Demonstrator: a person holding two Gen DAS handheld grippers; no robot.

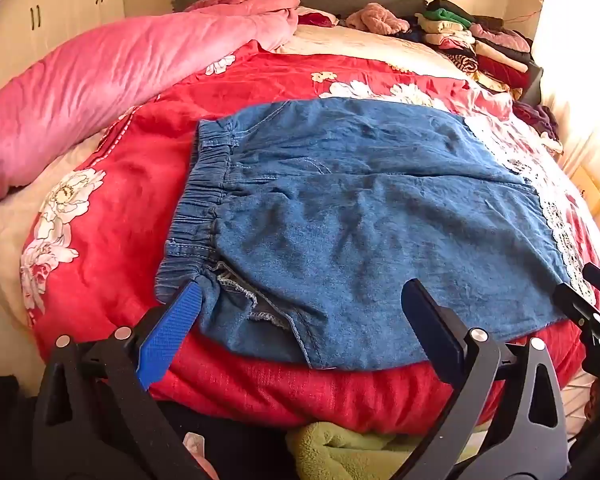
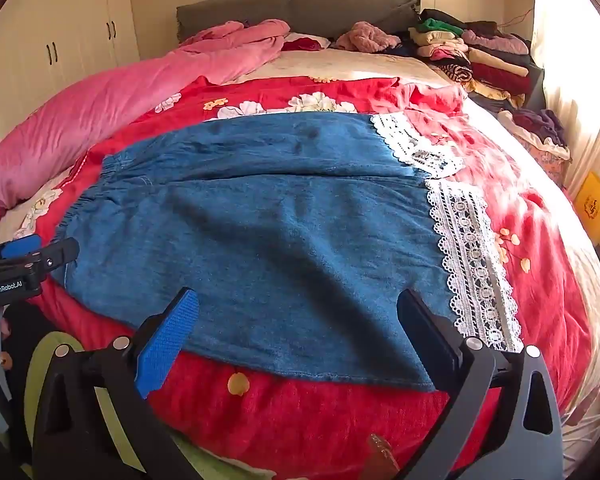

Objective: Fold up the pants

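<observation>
Pants: the blue denim pants point(image 1: 340, 216) lie flat on the red floral bedspread point(image 1: 112, 232), legs side by side. The elastic waistband point(image 1: 198, 200) sits at 9 o'clock in the left wrist view; the white lace cuffs point(image 2: 472, 264) sit at 3 o'clock in the right wrist view.

Left gripper point(image 1: 300, 312): spread wide and holding nothing. Its blue pad is at or touching the waistband's near corner; contact is uncertain.

Right gripper point(image 2: 298, 316): also wide open and empty, poised over the near leg edge toward the cuff end, at 6 o'clock.

Step in hand: judged to be the first fold, near leg over far leg, with each claw taking one end of the near edge.

Doing it well: pinch both layers at the waistband corner and at the lace hem, not the bedspread beneath. Lift both ends together, keeping the edge taut so the denim carries over without sagging. Lay it on the far leg with seams and hems matched.

Risk: the frayed pocket opening point(image 1: 244, 300) near the left claw could snag or be grabbed alone.
</observation>
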